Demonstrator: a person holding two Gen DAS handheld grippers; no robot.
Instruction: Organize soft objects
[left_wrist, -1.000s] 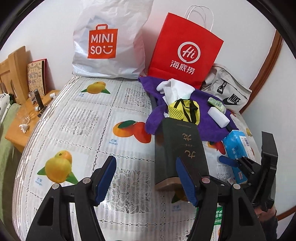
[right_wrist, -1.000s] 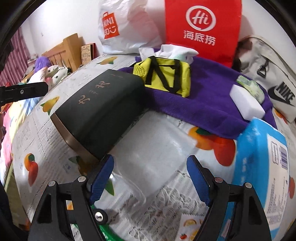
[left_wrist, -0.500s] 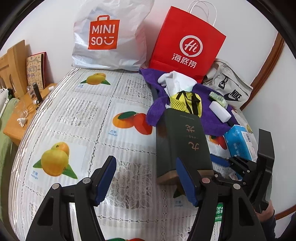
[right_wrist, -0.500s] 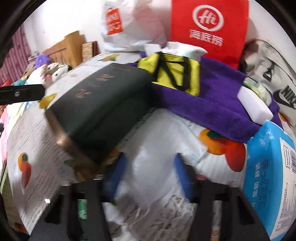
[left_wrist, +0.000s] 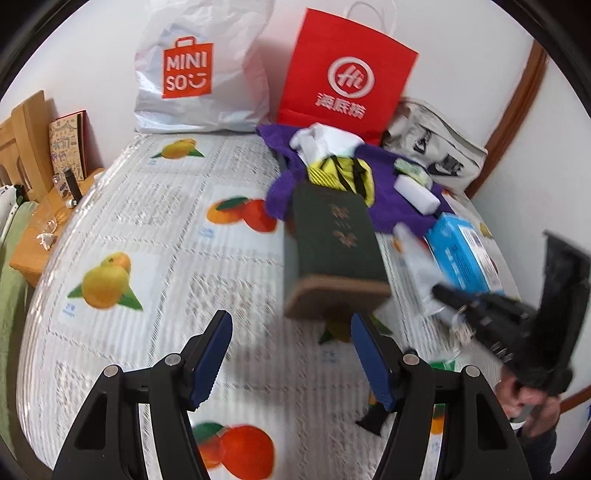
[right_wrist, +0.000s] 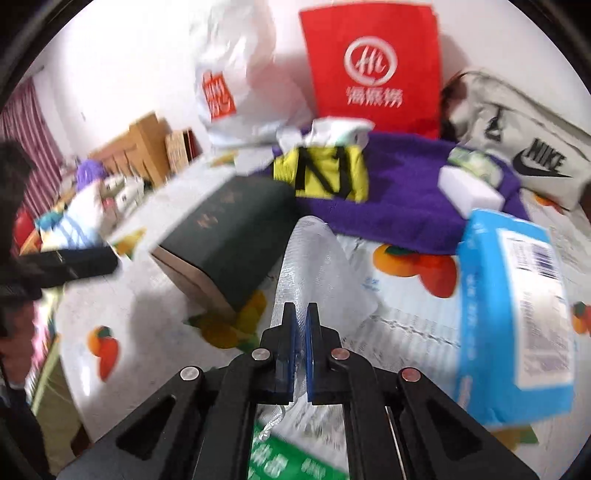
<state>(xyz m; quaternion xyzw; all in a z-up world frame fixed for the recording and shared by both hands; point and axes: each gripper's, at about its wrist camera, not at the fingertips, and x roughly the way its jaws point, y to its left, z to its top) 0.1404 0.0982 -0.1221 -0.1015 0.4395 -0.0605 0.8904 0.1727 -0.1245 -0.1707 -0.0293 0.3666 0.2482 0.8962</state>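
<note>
1. Left wrist view: the left tool (left_wrist: 290, 354) is hanging released and empty over the bed (left_wrist: 155, 229), its jaws standing apart near the dark green box (left_wrist: 332, 243), probably waiting its turn. Toward the bed's right edge, the right tool (left_wrist: 439, 291) is pinching a clear plastic bag (left_wrist: 417, 266).
2. Right wrist view: the right tool (right_wrist: 301, 314), having just been closing, is clenching the clear plastic bag (right_wrist: 317, 266) between its pads, likely to lift it clear of the blue tissue pack (right_wrist: 513, 302) beside it.

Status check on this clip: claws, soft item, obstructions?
Right claw just closed, pinching clear plastic bag. Left claw open, empty. Dark green box beside bag, left.
</note>
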